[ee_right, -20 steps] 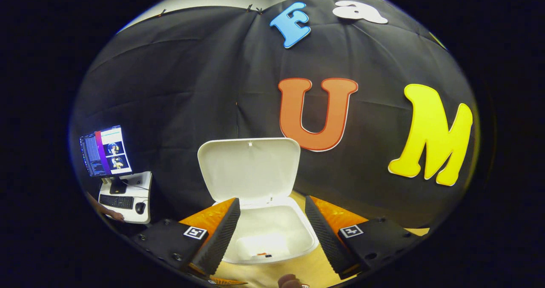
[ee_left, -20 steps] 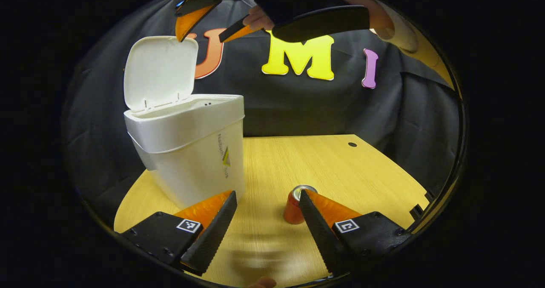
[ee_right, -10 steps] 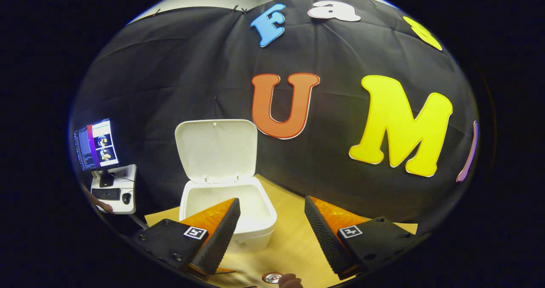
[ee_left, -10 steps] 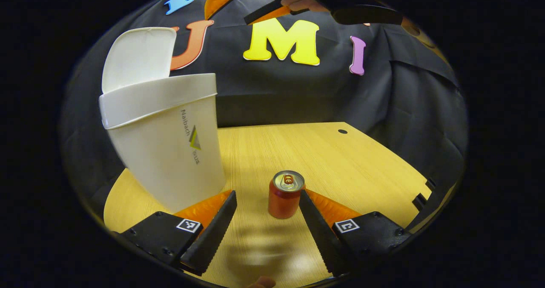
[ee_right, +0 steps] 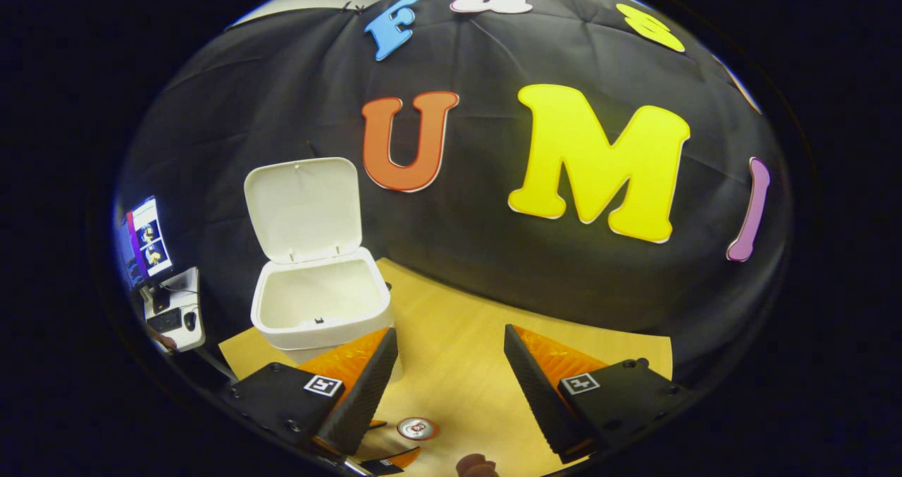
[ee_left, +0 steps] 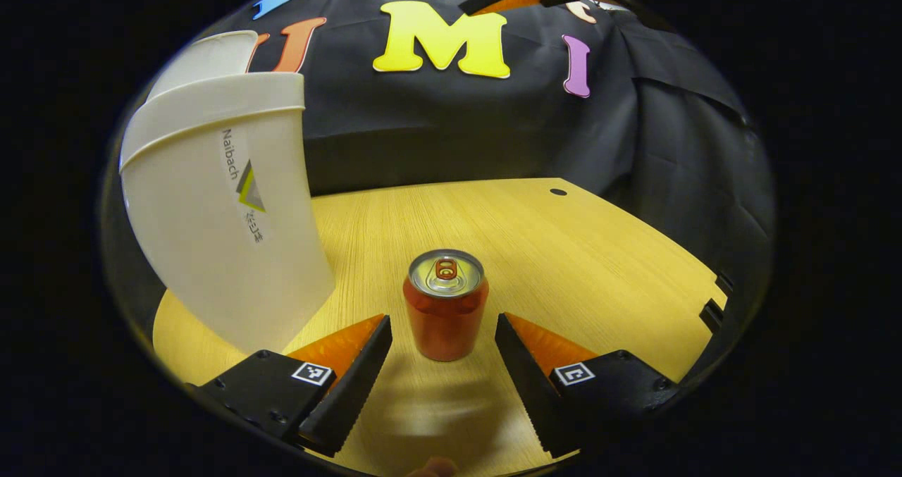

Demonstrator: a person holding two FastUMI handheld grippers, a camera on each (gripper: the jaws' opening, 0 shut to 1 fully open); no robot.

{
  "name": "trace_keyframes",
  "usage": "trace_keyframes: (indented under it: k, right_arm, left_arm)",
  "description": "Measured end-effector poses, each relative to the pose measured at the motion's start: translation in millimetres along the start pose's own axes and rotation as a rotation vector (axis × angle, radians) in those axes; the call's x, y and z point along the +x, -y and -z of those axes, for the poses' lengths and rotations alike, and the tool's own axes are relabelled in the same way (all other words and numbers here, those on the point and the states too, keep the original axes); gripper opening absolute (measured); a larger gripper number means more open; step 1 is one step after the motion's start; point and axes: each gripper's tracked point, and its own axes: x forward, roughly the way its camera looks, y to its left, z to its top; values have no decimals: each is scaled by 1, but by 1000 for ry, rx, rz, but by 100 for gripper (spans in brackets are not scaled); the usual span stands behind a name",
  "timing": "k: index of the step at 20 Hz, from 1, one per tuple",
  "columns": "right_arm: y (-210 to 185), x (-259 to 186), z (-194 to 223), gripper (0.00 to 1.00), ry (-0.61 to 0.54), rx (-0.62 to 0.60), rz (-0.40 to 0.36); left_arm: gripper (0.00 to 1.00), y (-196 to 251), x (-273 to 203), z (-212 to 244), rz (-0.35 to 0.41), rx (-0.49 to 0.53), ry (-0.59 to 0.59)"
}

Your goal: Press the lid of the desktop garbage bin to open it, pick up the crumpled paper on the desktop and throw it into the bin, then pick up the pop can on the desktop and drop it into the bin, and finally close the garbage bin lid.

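Left gripper (ee_left: pixel 442 336): jaws wide apart, empty, low over the desk (ee_left: pixel 564 251). Pop can (ee_left: pixel 445 304): upright between the fingertips, touching neither. Garbage bin (ee_left: pixel 218 202): white, lid (ee_right: pixel 303 206) up, left of the can. Right gripper (ee_right: pixel 451 364): spread open, empty, high above the desk. Beyond: black cloth wall; monitor (ee_right: pixel 144 241) and keyboard at far left.

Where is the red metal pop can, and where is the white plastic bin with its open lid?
Red metal pop can (ee_left: pixel 445 318), left gripper view, on its side wall.
White plastic bin (ee_right: pixel 320 325), right gripper view, on its front rim.
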Motion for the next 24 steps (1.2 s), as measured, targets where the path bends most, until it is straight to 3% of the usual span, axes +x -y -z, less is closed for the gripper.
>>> trace_keyframes:
  k: [8, 16, 20, 24]
  right_arm:
    - [21, -9, 28, 96, -53, 4, 49]
    - [29, -19, 30, 96, -44, -1, 58]
    - [35, -34, 37, 96, -45, -28, 68]
    - [42, -47, 41, 95, -55, -5, 73]
  left_arm:
    - [98, -5, 30, 7, -21, -7, -11]
    - [98, -1, 46, 3, 13, -5, 7]
    - [88, -1, 54, 6, 33, 0, -13]
    - [87, 4, 52, 5, 32, -11, -24]
